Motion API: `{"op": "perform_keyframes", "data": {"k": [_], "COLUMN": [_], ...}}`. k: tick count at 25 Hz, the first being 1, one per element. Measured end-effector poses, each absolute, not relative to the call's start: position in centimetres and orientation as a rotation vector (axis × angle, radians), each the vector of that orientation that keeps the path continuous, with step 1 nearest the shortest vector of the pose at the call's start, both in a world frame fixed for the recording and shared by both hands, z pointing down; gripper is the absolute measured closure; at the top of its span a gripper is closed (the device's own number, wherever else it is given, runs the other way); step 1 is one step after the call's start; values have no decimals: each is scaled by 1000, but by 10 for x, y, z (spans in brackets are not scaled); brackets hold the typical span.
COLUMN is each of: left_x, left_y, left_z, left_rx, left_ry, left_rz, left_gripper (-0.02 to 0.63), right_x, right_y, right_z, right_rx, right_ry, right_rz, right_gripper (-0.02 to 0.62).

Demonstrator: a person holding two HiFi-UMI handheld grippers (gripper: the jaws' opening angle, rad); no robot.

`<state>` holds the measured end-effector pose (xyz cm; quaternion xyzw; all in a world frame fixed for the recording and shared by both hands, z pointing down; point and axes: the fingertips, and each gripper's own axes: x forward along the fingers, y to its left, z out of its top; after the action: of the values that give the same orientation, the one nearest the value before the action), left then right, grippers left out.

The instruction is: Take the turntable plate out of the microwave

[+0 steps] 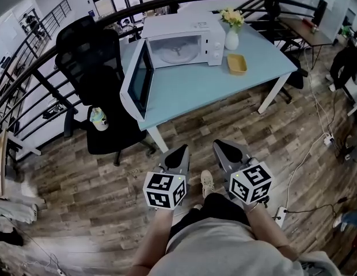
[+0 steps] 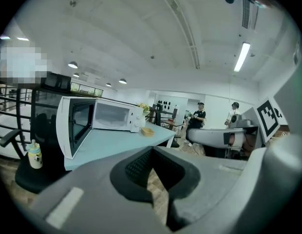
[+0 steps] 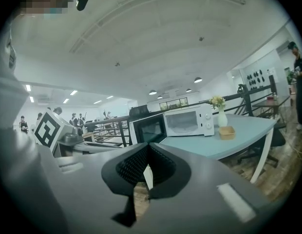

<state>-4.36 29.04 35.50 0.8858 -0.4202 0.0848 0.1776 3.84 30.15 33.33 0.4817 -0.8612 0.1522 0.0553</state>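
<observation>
Fingers (image 3: 131, 165) of our right gripper (image 1: 223, 145) and left gripper (image 1: 181, 149) are pressed together, empty, well short of the microwave (image 1: 174, 25). Inside it lies the turntable plate (image 1: 177, 53). We should spread them before reaching in level.

Left gripper (image 1: 179, 149) and right gripper (image 1: 226, 146) are grey wedges, each bearing 1 white cube (image 1: 164, 190) with black square markers. The person wears a pale grey shirt (image 1: 224, 247) and dark trousers (image 1: 193, 216).
</observation>
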Motion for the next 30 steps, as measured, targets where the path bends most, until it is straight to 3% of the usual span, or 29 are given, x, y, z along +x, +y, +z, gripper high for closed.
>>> {"op": "perform_keyframes", "data": {"k": [17,30], "left_x": [-18,3], "left_y": [128,83], "left_z": [360,369], "left_rx": [2450,2376], "left_ry": [-1324,-1402], "left_rz": [238,259], "left_gripper": [601,601], "right_x": [64,76], "right_y": [129,86], "right_z": [328,337], "right_rx": [1312,1177], "right_ry": [-2709,-2766], "right_rz": [423,448], "right_gripper": [572,572]}}
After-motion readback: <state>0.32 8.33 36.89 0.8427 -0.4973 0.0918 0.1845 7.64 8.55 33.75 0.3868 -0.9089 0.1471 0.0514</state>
